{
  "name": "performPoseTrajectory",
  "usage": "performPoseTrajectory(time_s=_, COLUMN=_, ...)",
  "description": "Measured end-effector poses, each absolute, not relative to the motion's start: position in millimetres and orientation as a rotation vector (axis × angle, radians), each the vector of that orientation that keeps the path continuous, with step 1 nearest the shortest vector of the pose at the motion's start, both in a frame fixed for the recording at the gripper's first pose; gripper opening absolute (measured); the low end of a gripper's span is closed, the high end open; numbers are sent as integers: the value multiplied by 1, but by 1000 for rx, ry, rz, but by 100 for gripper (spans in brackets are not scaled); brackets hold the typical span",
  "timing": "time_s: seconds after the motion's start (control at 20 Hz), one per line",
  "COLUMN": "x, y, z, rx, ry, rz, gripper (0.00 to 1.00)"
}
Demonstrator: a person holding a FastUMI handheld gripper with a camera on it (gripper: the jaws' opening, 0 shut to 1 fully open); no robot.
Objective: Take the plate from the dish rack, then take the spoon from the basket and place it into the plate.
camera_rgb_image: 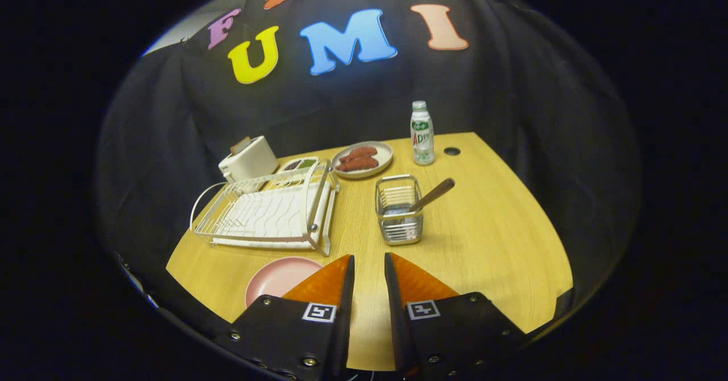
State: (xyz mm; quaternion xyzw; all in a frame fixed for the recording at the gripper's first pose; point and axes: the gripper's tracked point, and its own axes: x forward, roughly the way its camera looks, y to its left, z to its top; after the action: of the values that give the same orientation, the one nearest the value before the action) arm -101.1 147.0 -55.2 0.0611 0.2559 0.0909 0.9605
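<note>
Round pink plate [277, 277] lies flat on the wooden table [483, 239], in front of the white wire dish rack [264, 210] — first step looks done. The gripper [368, 267] hovers empty, fingers narrowly parted. Next: reach ahead to the wooden-handled spoon [433, 194] leaning in the wire basket [398, 210] — pinch its handle.

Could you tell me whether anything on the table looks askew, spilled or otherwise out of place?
Nothing stands out. The pink plate lies flat on the table beside the gripper, whose fingers are apart and empty. The spoon leans in the basket, and the dish rack stands level.
</note>
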Motion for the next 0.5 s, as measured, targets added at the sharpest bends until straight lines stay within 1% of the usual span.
performPoseTrajectory(time_s=0.1, x=-89, y=125, z=-25, rx=95, ry=356, rz=146, gripper=31)
performPoseTrajectory(time_s=0.2, x=-89, y=118, z=-10, rx=84, ry=268, rz=166, gripper=31)
performPoseTrajectory(time_s=0.35, x=-88, y=97, z=-9, rx=92, ry=239, rz=170, gripper=31)
performPoseTrajectory(time_s=0.5, x=-70, y=84, z=-19, rx=112, ry=227, rz=166, gripper=31)
